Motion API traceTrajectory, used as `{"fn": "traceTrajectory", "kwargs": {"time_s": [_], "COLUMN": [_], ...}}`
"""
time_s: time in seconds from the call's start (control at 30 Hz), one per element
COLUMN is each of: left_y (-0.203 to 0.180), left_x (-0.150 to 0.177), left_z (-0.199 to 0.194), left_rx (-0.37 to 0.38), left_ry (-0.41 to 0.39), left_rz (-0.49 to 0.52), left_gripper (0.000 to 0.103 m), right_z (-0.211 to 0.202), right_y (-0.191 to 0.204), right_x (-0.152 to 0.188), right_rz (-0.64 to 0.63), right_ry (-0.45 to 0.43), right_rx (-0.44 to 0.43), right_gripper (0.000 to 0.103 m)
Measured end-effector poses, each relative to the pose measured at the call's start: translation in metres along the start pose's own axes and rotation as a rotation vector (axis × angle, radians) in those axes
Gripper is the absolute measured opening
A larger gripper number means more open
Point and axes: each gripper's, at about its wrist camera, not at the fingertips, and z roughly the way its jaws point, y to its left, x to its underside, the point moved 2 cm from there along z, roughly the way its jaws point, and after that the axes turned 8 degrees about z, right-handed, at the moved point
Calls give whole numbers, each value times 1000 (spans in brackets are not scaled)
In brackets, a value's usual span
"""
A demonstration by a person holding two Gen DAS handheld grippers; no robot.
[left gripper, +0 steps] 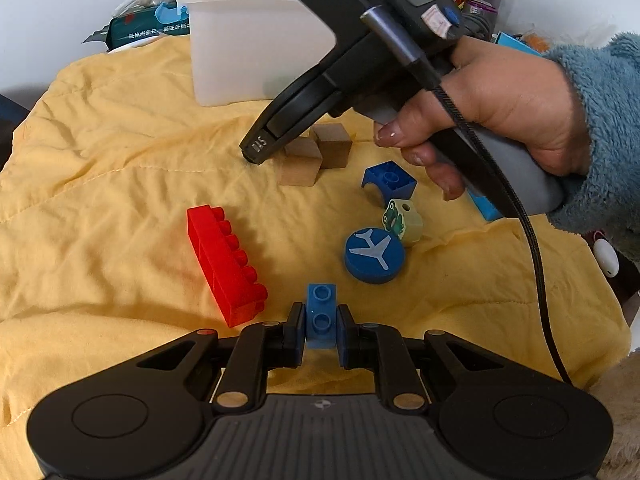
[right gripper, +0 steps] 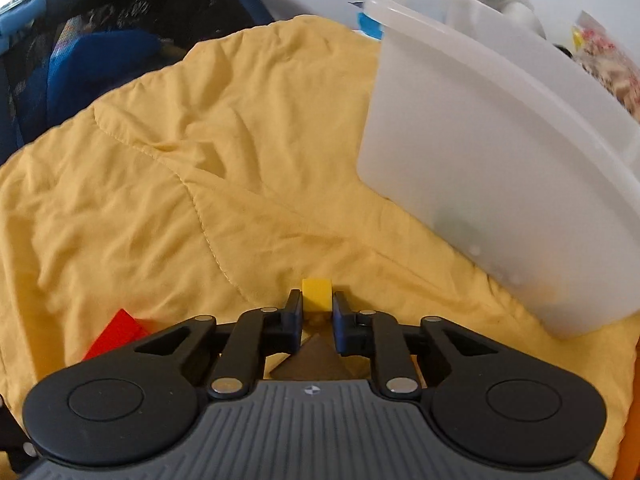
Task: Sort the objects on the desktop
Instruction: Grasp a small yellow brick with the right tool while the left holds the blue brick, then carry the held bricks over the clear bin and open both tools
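- A yellow quilted cloth covers the work surface, wrinkled, with every piece lying on it.
- A translucent white bin stands upright at the far side of the cloth; its contents cannot be made out.
- The right hand, in a fuzzy blue sleeve, wraps the grey handle and tilts the tool down toward the cloth beside two wooden cubes that touch each other.
- The right gripper is clamped on a small yellow block, jaws pressed to both its sides, just above the wooden cubes.
- The left gripper points forward, low over the cloth, and pinches a small blue two-stud brick held lengthwise between its jaws.
- A long red brick lies just left of the left gripper.
- A blue disc with a white plane rests near a frog block.
- A blue arch brick sits behind them.
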Motion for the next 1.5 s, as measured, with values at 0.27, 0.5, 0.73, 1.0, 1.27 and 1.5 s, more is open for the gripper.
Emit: {"fn": "traceTrajectory", "kwargs": {"time_s": [0.27,0.5,0.73,1.0,1.27,1.5], "left_y": [-3,-7,0,11,22,47], "left_x": [-1,-26,-86,-166,-229,-269], "left_z": [-4,-26,-54,-61,-48,1], "left_rx": [-4,12,-3,-21,-56,-94], "left_ry": [-25,-127,-297,-406,-465,-444], "left_rz": [-16,-24,-30,39,150,129], "left_gripper": [19,19,19,19,19,19], "right_z": [-46,-85,-107,-123,-142,-121], "right_y": [-14,-35,-51,-70,-112,-131], "right_x": [5,18,21,13,-31,-67], "right_rz": [58,107,105,115,148,181], "right_ry": [-62,-111,-180,-251,-391,-439], "right_rx": [-51,-48,12,71,168,187], "right_gripper": [17,17,17,17,17,17]}}
